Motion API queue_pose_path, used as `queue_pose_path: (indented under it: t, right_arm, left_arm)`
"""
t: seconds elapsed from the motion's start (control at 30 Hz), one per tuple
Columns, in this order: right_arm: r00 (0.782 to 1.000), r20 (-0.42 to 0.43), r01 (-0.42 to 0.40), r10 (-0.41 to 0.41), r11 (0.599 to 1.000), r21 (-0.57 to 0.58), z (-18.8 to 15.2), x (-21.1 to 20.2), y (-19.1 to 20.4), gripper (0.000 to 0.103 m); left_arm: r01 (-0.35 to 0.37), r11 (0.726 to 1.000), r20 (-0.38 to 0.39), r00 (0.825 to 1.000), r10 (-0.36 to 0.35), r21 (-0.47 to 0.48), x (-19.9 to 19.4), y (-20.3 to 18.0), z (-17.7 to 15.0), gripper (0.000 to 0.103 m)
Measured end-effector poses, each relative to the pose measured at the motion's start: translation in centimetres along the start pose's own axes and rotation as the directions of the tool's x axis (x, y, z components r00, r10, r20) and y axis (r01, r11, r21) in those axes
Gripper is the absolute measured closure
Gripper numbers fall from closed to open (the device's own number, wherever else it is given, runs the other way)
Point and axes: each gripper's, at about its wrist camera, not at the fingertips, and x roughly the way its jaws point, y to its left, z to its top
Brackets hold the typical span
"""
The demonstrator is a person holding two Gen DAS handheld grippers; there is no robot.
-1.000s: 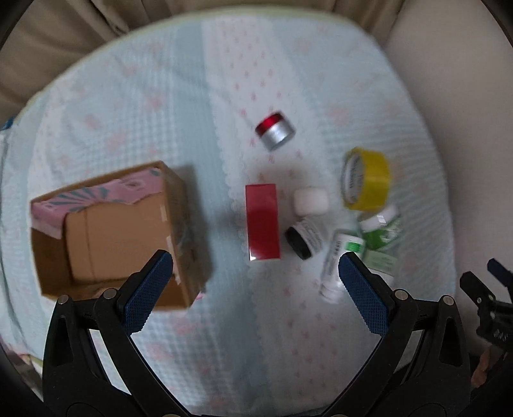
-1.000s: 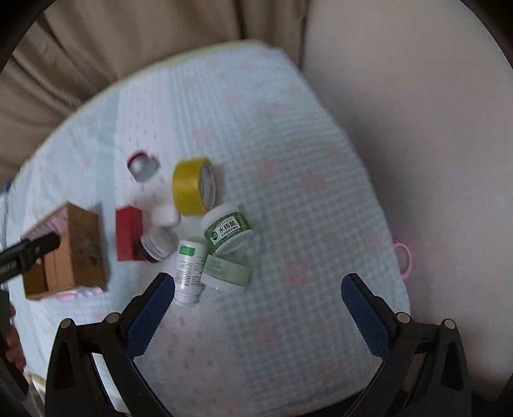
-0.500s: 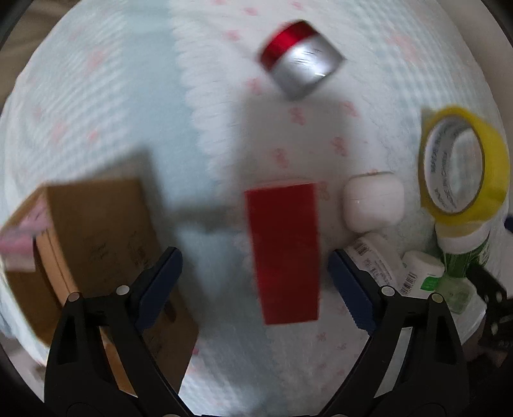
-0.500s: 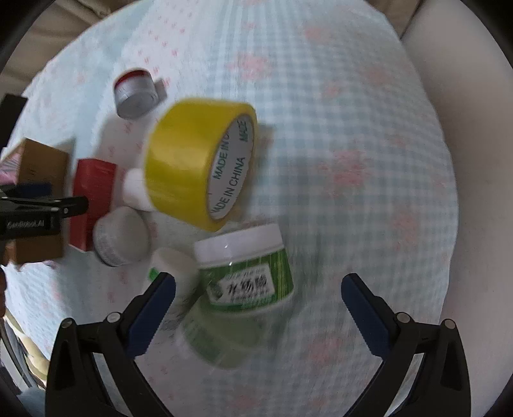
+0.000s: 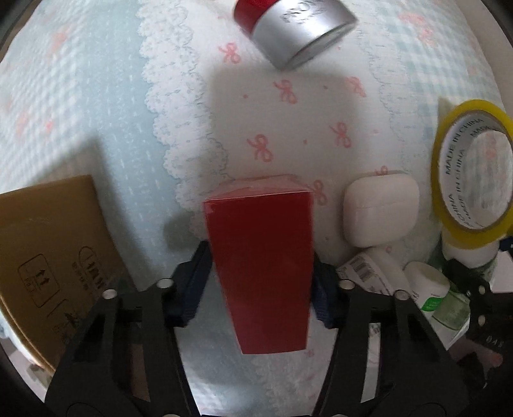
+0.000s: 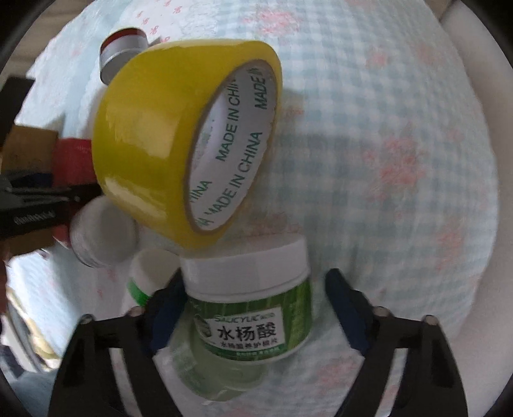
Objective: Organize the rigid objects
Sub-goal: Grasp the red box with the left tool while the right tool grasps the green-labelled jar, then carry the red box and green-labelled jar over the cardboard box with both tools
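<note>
A red box (image 5: 263,266) lies on the patterned cloth between the fingers of my left gripper (image 5: 259,282), whose pads touch both of its sides. A green jar with a white lid (image 6: 250,304) stands between the fingers of my right gripper (image 6: 256,308); the left pad is against it and the right pad stands a little apart from it. A yellow tape roll (image 6: 179,144) stands on edge just beyond the jar and also shows in the left wrist view (image 5: 471,166).
A cardboard box (image 5: 48,256) sits to the left. A red-and-silver jar (image 5: 295,29) lies farther away. A white earbud case (image 5: 378,208), a small white bottle (image 5: 375,272) and a green-capped tube (image 5: 429,288) crowd the right side.
Both grippers have moved down and forward to the objects. The left one has narrowed onto the red box. The right one has narrowed around the green jar.
</note>
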Motion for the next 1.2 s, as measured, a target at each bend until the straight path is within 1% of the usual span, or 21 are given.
queue_pose_path:
  t: [0.03,0.13,0.2,0.3,0.43,0.5,0.63,0.73,0.77,0.8,0.83,0.9,0.93,1.0,1.1,1.2]
  right_arm:
    - [1.0,0.0,0.001,-0.001,1.0,0.01,0.0,0.1,0.0,0.034]
    - [1.0,0.013,0.022,-0.023,1.0,0.007,0.1,0.3,0.5,0.035]
    - [0.999,0.024,0.031,-0.031,0.999,0.025,-0.1,0.4,0.9,0.035]
    - [0.998,0.046,0.03,-0.033,0.997,0.073,-3.0,-1.0,1.9,0.035]
    - [0.995,0.091,0.022,-0.034,0.991,0.13,-5.4,-2.3,1.5,0.035]
    - [0.993,0.113,0.016,-0.034,0.987,0.158,-6.4,-3.3,1.4,0.035]
    - [0.984,0.173,-0.002,-0.035,0.978,0.208,-8.7,-6.5,1.6,0.035]
    - [0.97,0.235,0.005,-0.057,0.976,0.218,-10.4,-9.6,2.1,0.035]
    - [0.966,0.249,0.01,-0.065,0.976,0.218,-10.2,-10.8,2.0,0.035]
    - [0.961,0.266,0.015,-0.074,0.976,0.217,-10.3,-12.5,1.7,0.035]
    - [0.952,0.292,0.023,-0.087,0.976,0.215,-11.1,-14.0,2.3,0.035]
    - [0.941,0.323,0.032,-0.099,0.977,0.209,-11.4,-16.5,2.9,0.035]
    - [0.936,0.336,0.037,-0.107,0.978,0.206,-11.6,-17.8,3.0,0.035]
    - [0.928,0.354,0.047,-0.12,0.977,0.209,-11.6,-19.9,3.6,0.035]
    - [0.921,0.374,0.028,-0.109,0.976,0.214,-11.9,-21.4,4.9,0.035]
    - [0.909,0.408,0.007,-0.082,0.983,0.181,-12.5,-23.4,7.6,0.035]
  left_arm:
    - [0.009,1.0,0.004,1.0,-0.009,0.005,-0.1,0.0,-0.2,0.063]
    - [-0.002,1.0,0.007,1.0,0.002,0.013,-0.6,-0.2,-0.5,0.064]
    - [0.0,1.0,0.01,1.0,0.0,0.006,-0.8,-0.2,-0.7,0.064]
    - [-0.004,1.0,0.031,0.999,0.004,0.004,-1.7,0.0,-1.6,0.064]
    - [0.007,1.0,0.075,0.997,-0.007,0.001,-4.2,-0.2,-2.5,0.065]
    - [0.025,1.0,0.1,0.995,-0.025,0.002,-6.1,0.1,-3.2,0.065]
    - [0.052,0.999,0.184,0.982,-0.053,0.009,-10.5,0.8,-5.4,0.065]
    - [0.085,0.996,0.251,0.964,-0.087,0.018,-14.3,1.2,-7.5,0.065]
    - [0.097,0.995,0.277,0.956,-0.099,0.021,-16.0,1.4,-8.4,0.065]
    - [0.104,0.994,0.296,0.949,-0.105,0.022,-16.9,0.8,-9.4,0.065]
    - [0.113,0.993,0.317,0.942,-0.114,0.024,-18.1,0.8,-9.4,0.065]
    - [0.128,0.991,0.358,0.925,-0.129,0.027,-20.0,0.7,-10.3,0.065]
    - [0.135,0.991,0.38,0.915,-0.134,0.025,-21.5,1.1,-11.3,0.065]
    - [0.143,0.99,0.415,0.9,-0.136,0.015,-22.9,0.8,-12.6,0.065]
    - [0.147,0.989,0.46,0.879,-0.13,-0.003,-25.8,2.7,-14.9,0.065]
    - [0.132,0.991,0.501,0.858,-0.11,-0.009,-28.0,5.4,-17.2,0.065]
